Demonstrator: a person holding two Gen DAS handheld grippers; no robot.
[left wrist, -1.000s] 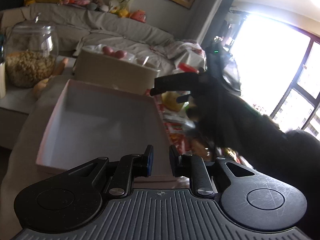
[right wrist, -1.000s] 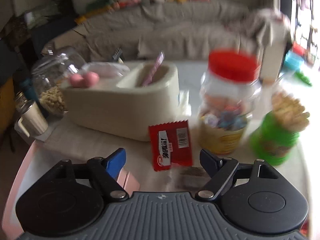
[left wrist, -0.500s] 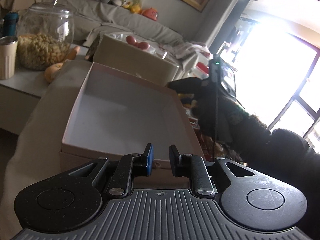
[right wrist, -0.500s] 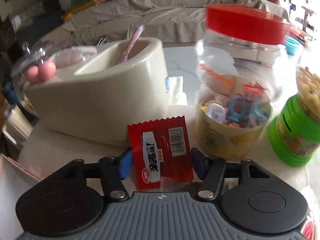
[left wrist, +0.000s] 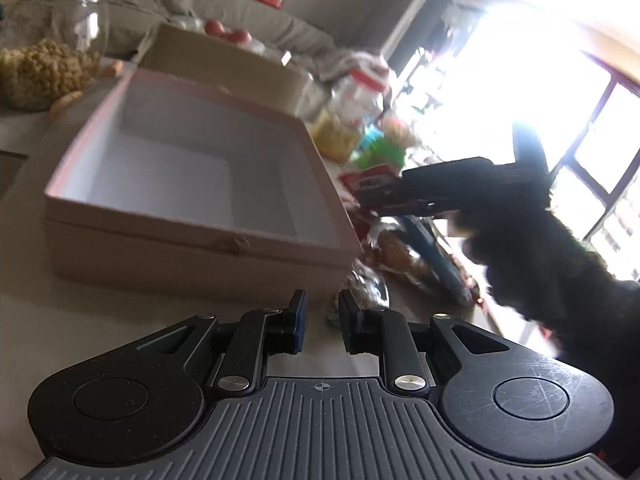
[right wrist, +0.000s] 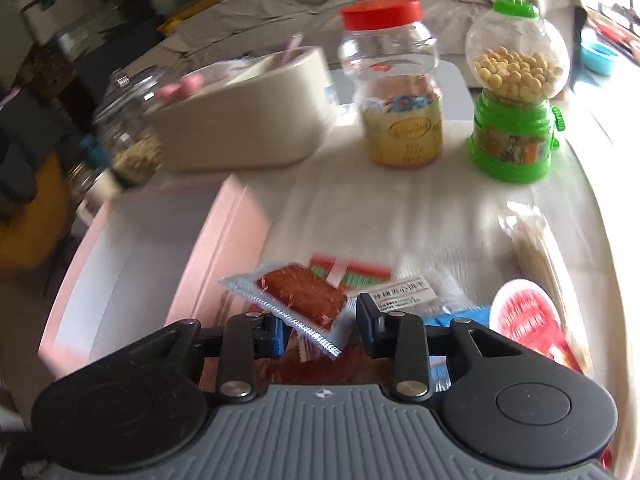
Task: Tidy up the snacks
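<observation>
Red snack packet (right wrist: 301,300) tilted, beside empty pink box (right wrist: 224,248); more packets (right wrist: 404,294) nearby.

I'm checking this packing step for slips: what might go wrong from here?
1. The snack packet sits tilted in the right gripper, apparently caught near one edge, so it may slip out before reaching the pink box.
2. Carried low, it could snag the box's near wall or drag the loose packets below.

My right gripper (right wrist: 320,322) pinches a snack packet (right wrist: 298,300), its fingers (right wrist: 276,334) around it. The packet hangs tilted beside the open pink box (right wrist: 224,240), above other wrapped snacks (right wrist: 404,290) on the tabletop (right wrist: 400,208).
</observation>
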